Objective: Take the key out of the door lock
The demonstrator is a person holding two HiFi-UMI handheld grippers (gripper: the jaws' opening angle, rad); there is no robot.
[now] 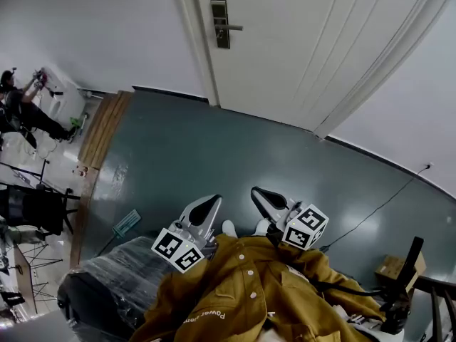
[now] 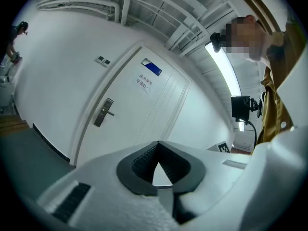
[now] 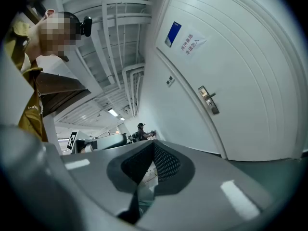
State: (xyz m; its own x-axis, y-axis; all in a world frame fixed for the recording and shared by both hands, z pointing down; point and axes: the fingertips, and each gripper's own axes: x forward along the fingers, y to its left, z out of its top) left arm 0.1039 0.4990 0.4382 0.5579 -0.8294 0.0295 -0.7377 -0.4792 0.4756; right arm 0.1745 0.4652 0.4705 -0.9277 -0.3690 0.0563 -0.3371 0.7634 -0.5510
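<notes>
A white door (image 1: pixel 313 41) stands shut at the far side of the grey floor. Its metal lock plate with a lever handle (image 1: pixel 221 24) sits near the door's left edge; a key is too small to make out there. The lock plate also shows in the left gripper view (image 2: pixel 103 112) and in the right gripper view (image 3: pixel 209 100), far off in both. My left gripper (image 1: pixel 206 206) and right gripper (image 1: pixel 262 197) are held side by side low in the head view, close to my yellow jacket and well short of the door. Both are shut with nothing between the fingers.
A person (image 1: pixel 21 109) works at the far left beyond a wooden floor strip (image 1: pixel 100 130). A green brush (image 1: pixel 127 223) lies on the floor by a black plastic-wrapped object (image 1: pixel 107 283). A cable (image 1: pixel 377 209) and a cardboard box (image 1: pixel 395 268) are at the right.
</notes>
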